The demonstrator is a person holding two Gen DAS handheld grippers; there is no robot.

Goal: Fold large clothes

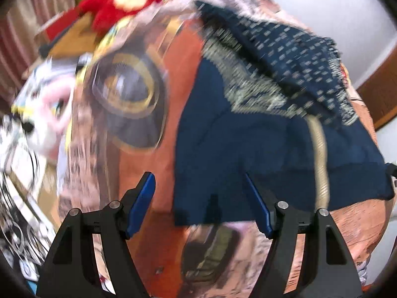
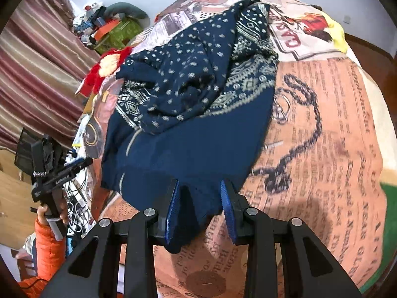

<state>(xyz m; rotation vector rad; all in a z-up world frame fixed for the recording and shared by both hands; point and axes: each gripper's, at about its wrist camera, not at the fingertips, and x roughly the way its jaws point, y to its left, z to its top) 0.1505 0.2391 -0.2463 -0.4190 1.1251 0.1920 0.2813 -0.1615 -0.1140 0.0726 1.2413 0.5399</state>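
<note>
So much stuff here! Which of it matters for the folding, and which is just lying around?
For the folding:
navy patterned sweater
left claw, open
right claw, fabric between its fingers
printed bedspread under the sweater

Lying about:
red plush toy
green box
striped curtain
</note>
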